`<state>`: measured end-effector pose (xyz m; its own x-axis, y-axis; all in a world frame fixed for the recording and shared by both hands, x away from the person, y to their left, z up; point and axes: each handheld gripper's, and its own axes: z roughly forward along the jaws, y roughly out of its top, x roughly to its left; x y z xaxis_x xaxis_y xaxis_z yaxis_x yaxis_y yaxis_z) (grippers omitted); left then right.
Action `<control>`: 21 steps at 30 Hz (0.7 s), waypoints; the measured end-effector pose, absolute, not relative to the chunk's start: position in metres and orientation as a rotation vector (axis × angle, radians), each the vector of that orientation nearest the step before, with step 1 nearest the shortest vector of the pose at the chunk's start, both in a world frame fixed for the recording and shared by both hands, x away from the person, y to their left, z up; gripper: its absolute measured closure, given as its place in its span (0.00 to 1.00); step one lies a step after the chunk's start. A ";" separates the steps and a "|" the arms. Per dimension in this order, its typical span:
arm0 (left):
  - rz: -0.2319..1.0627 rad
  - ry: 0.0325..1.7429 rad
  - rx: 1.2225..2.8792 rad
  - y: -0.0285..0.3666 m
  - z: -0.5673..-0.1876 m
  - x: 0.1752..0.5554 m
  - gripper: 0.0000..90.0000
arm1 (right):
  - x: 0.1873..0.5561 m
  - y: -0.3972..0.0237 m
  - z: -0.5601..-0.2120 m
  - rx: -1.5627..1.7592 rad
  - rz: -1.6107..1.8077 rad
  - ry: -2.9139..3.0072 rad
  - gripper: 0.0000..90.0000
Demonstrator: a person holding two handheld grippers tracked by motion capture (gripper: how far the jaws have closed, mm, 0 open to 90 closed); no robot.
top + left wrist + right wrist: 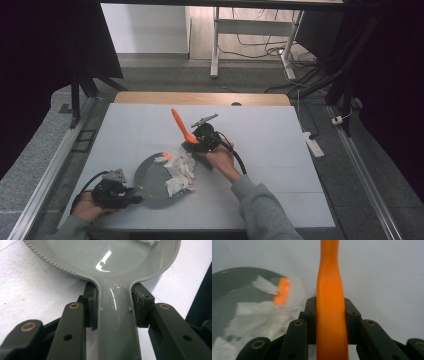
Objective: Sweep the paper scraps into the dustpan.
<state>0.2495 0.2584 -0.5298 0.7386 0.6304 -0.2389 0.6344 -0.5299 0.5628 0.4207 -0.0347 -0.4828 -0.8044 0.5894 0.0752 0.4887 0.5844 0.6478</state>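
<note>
Currently, left tool [134, 192] clamped on grey pan handle [117, 322], pan [150, 177] flat on white counter [280, 150], torn white paper [181, 172] ahead in pan, right tool [192, 141] clamped on orange utensil [181, 125] beyond.

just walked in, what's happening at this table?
A person works two handheld grippers at a white table. The left gripper is clamped on the handle of a grey dustpan, flat on the table. The right gripper grips an orange brush handle. White paper scraps lie heaped at the dustpan's right edge.
</note>
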 end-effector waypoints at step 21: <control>-0.006 0.948 2.293 0.258 -0.530 0.249 0.68 | 0.381 -0.026 -0.451 0.805 1.250 2.628 0.78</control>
<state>0.2491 0.2584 -0.5300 0.7388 0.6305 -0.2381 0.6333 -0.5287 0.5651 0.3814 -0.0265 -0.4511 -0.8508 0.5130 0.1138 0.4120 0.5167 0.7505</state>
